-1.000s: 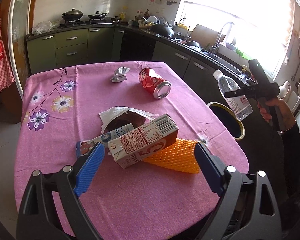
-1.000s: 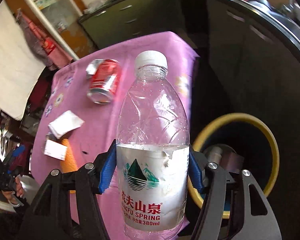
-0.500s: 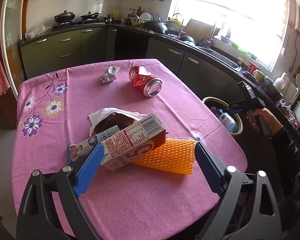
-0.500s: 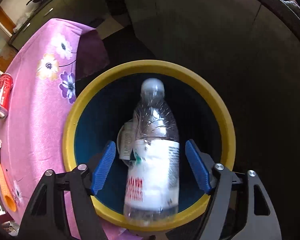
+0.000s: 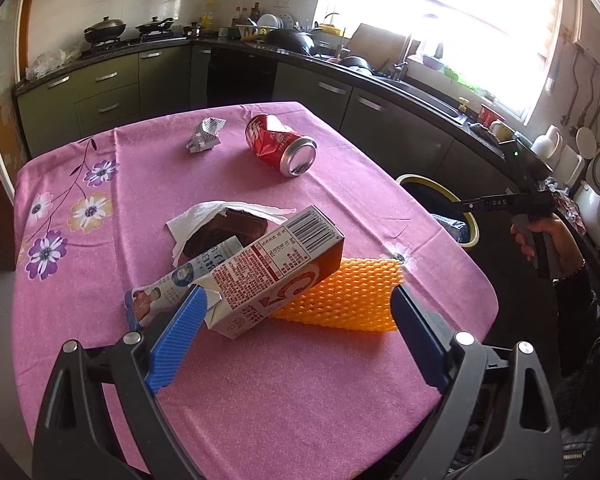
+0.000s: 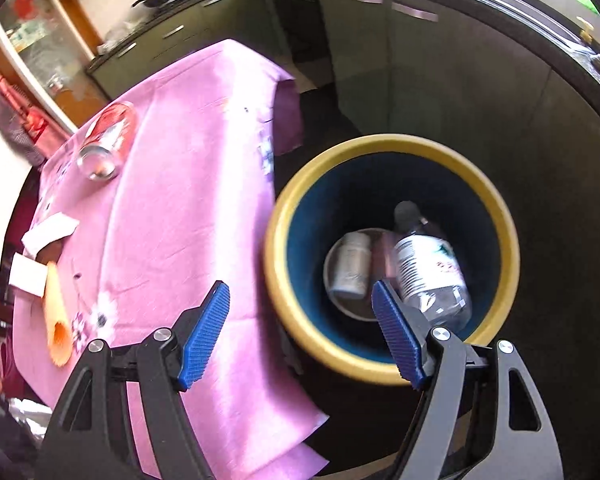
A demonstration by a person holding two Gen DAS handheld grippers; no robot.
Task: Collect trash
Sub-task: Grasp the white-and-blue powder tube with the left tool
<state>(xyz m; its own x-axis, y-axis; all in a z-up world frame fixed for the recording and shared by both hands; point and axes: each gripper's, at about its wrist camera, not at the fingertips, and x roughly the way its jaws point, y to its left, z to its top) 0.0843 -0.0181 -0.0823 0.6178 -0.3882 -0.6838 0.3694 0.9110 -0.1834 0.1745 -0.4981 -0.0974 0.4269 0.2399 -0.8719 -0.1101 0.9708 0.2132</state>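
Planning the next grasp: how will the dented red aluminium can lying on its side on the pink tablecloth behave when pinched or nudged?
The dented red aluminium can lies on its side, so a nudge will probably roll it, unevenly given the crumpled wall. Its open mouth looks empty, so it is likely light. The thin wall is already creased and may buckle further under a squeeze.

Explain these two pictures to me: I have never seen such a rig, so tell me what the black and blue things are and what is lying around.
A person holds a two-finger grabbing tool in each hand; each carries a camera looking along its fingers.

Left view: the left tool is open over a pink table with a milk carton, orange foam net, crushed red can and wrappers.

Right view: the right tool is open and empty over a yellow-rimmed bin, where a water bottle lies.
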